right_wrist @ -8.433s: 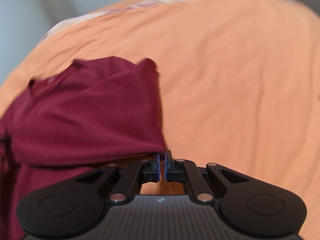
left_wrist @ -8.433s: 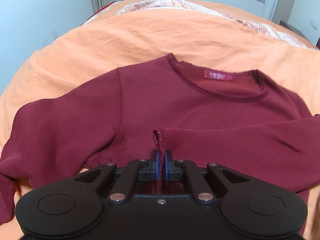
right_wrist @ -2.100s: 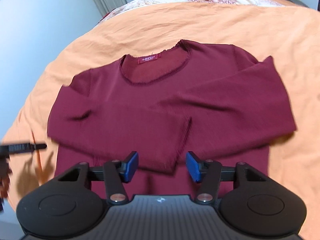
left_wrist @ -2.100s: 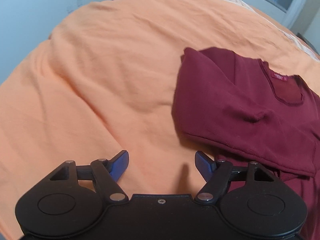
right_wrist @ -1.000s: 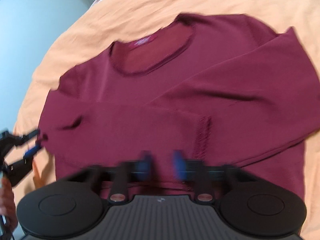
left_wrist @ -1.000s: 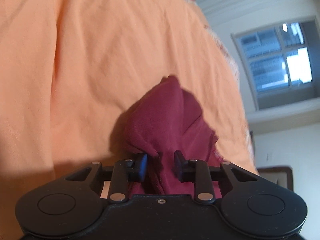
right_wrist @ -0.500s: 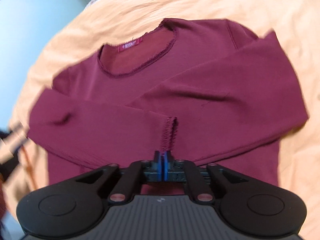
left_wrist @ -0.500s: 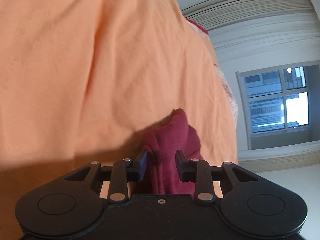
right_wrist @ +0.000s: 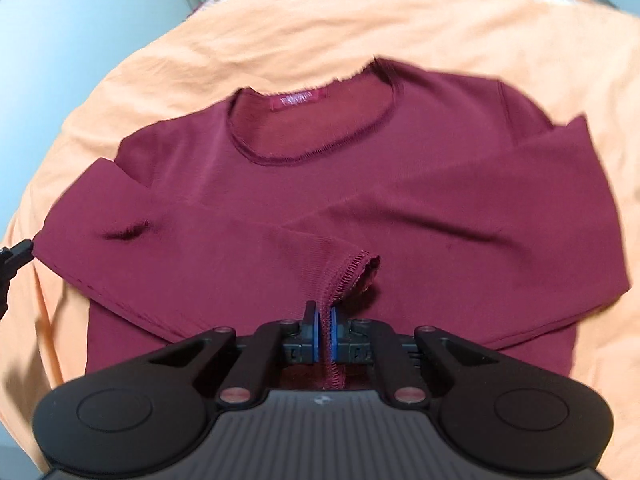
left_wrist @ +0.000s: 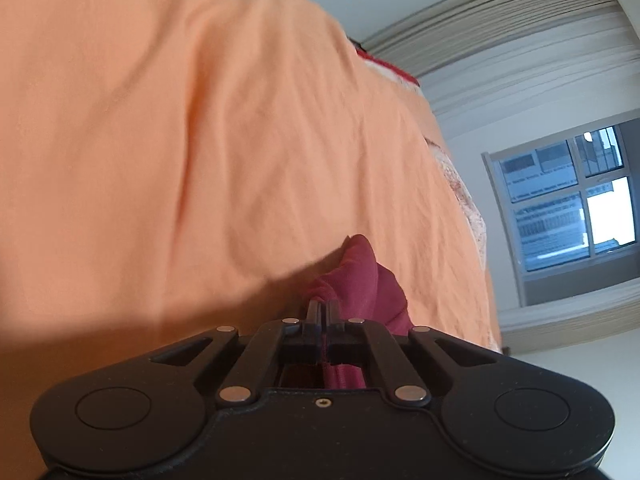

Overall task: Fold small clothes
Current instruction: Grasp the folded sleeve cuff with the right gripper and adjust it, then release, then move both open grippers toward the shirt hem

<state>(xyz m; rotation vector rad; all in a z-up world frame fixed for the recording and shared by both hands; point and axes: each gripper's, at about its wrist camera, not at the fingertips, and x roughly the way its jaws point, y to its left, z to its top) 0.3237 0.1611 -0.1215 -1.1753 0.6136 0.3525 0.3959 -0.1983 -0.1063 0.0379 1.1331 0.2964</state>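
Clamping maroon shirt [right_wrist: 360, 184]: right hand-held gripper [right_wrist: 325, 316] on cuff [right_wrist: 352, 270], left hand-held gripper [left_wrist: 323, 312] on fold.

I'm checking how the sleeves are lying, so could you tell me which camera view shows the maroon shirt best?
The right wrist view: the maroon shirt lies spread on the orange bedsheet, neckline and crossed sleeves visible, the right gripper shut on a sleeve cuff. The left wrist view shows only a bunched fold pinched in the left gripper.
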